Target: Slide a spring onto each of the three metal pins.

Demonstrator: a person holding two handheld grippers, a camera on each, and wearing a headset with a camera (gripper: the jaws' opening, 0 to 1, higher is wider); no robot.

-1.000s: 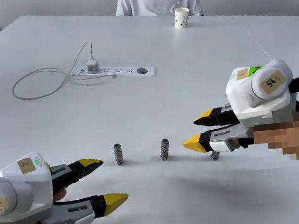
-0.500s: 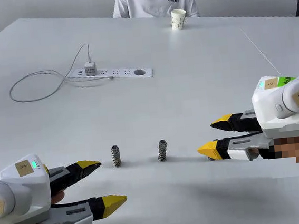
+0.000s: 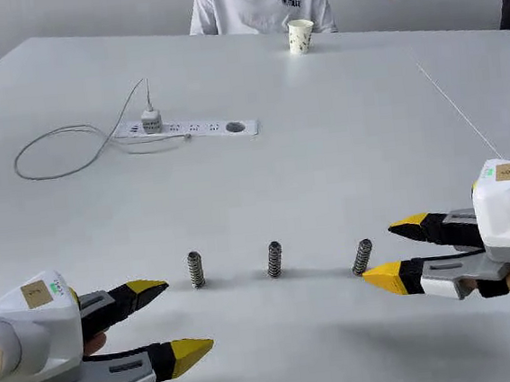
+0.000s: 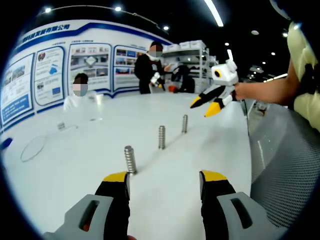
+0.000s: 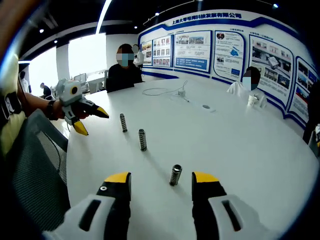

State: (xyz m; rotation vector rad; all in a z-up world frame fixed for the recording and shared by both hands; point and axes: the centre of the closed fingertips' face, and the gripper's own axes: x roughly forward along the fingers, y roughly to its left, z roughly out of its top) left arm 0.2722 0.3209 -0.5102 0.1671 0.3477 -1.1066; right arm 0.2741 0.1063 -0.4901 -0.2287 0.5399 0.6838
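Left spring (image 3: 196, 270), middle spring (image 3: 275, 259) and right spring (image 3: 362, 257) stand along the table's (image 3: 319, 103) near edge, so I judge the task done; left gripper (image 3: 187, 314) and right gripper (image 3: 378, 249) gape empty.

Your left gripper (image 3: 184, 315) runs off the bottom-left corner of the head view, so the back of its housing is cut away. Your right gripper (image 3: 380, 249) is cropped by the right edge in the same way. The three springs (image 3: 275, 259) hide whatever stands inside them (no pin can be made out through the coils). Across the table (image 3: 368, 144), the seated person (image 3: 259, 1) is cut off at the shoulders by the top edge. The print on the paper cup (image 3: 300, 35) is too small to read.
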